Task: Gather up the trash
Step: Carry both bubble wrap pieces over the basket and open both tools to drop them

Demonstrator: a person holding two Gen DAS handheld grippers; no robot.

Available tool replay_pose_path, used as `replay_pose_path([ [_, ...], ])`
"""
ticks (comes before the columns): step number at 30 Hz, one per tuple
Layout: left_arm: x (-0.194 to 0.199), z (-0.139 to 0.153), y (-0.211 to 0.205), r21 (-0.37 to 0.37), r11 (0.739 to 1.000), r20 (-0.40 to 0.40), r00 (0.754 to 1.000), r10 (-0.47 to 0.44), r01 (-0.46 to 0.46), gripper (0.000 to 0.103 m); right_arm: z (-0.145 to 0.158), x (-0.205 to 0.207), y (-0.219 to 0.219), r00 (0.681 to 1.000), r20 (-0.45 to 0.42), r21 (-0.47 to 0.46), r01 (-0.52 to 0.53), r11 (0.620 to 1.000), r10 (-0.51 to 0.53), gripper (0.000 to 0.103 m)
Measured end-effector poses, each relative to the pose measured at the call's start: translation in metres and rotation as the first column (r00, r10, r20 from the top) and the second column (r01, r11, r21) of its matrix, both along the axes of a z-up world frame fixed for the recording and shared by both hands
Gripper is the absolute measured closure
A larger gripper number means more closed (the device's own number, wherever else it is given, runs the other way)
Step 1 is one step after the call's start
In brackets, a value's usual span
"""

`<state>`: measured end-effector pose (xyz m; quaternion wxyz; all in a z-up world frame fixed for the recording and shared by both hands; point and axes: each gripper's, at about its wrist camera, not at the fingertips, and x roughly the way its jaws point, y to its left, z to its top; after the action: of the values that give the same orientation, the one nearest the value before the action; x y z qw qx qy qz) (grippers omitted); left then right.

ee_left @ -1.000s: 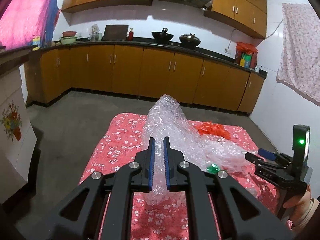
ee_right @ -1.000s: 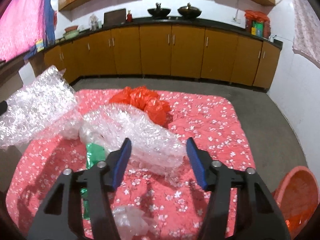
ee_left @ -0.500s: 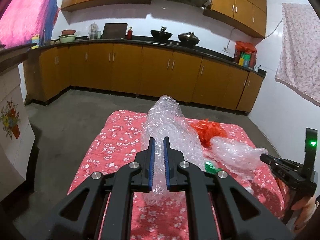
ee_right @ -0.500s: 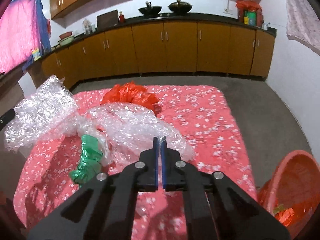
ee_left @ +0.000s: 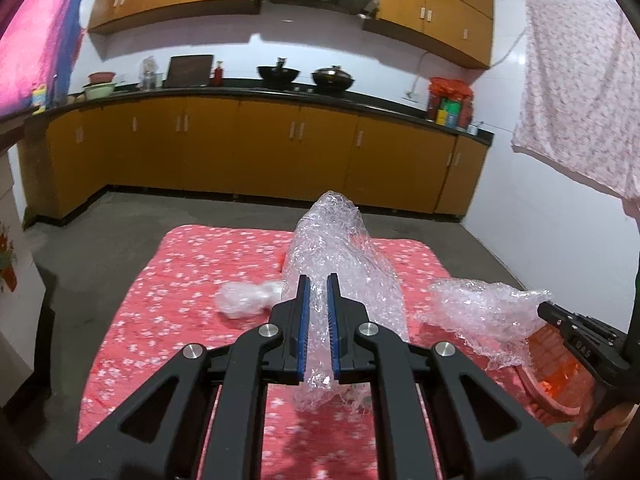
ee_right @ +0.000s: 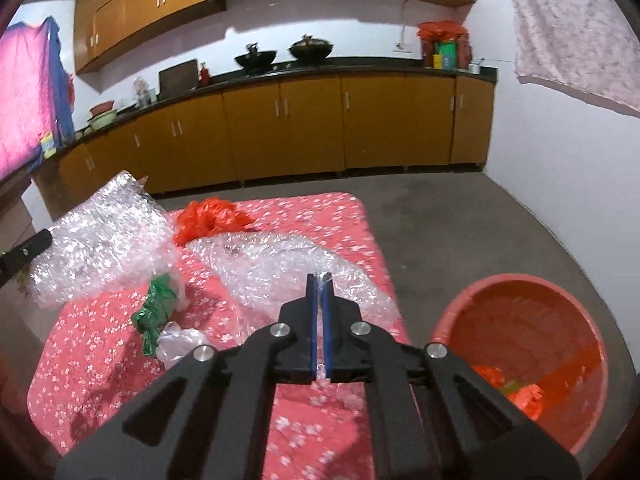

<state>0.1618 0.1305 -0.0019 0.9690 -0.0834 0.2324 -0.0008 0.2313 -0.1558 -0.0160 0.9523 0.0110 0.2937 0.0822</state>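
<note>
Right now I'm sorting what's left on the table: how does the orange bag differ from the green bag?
The orange bag lies at the far end of the red flowered cloth; the green bag lies nearer the camera. The orange bag is a loose, puffy heap; the green bag is twisted into a narrow, knotted strip. The green bag touches a small clear plastic wad; the orange bag does not. Both are crumpled thin plastic, ungripped.

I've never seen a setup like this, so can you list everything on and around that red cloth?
Bubble wrap sheets: two, clear; one in the left tool, one in the right tool.
Crumpled bag: one, orange-red, far side of cloth.
Crumpled bag: one, green, near left.
Clear plastic wad: one, beside the green bag.
Floral cloth: one, red.
Basin: one, orange-red, on floor, right.
Left tool: black, shut.
Right tool: black, shut.
</note>
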Motion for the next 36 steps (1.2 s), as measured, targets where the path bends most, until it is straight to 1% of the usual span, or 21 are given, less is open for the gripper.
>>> replay_pose_path([
  [9,0.006,0.009,-0.051,0.008,0.996,0.014,0.995,-0.094,0.094,0.094,0.02,-0.027,-0.052,0.994,0.044,0.021,0.099,0.995,-0.1,0.099],
  [14,0.006,0.007,-0.079,0.014,0.989,0.013,0.989,-0.149,0.149,0.094,0.023,-0.038,-0.085,0.983,0.052,0.046,0.175,0.983,-0.178,0.099],
  [18,0.006,0.006,-0.107,0.015,0.979,0.009,0.979,-0.205,0.205,0.094,0.023,-0.047,-0.113,0.969,0.053,0.054,0.237,0.97,-0.24,0.099],
  [23,0.006,0.002,-0.141,0.011,0.961,0.001,0.961,-0.275,0.275,0.094,0.019,-0.061,-0.146,0.945,0.056,0.043,0.32,0.946,-0.322,0.099],
  [30,0.007,-0.004,-0.19,0.004,0.929,-0.017,0.929,-0.37,0.37,0.094,0.012,-0.077,-0.194,0.898,0.047,0.041,0.436,0.899,-0.438,0.099],
  [36,0.006,-0.009,-0.222,-0.013,0.907,-0.027,0.906,-0.422,0.422,0.094,0.006,-0.088,-0.225,0.859,0.047,0.047,0.509,0.86,-0.511,0.099],
])
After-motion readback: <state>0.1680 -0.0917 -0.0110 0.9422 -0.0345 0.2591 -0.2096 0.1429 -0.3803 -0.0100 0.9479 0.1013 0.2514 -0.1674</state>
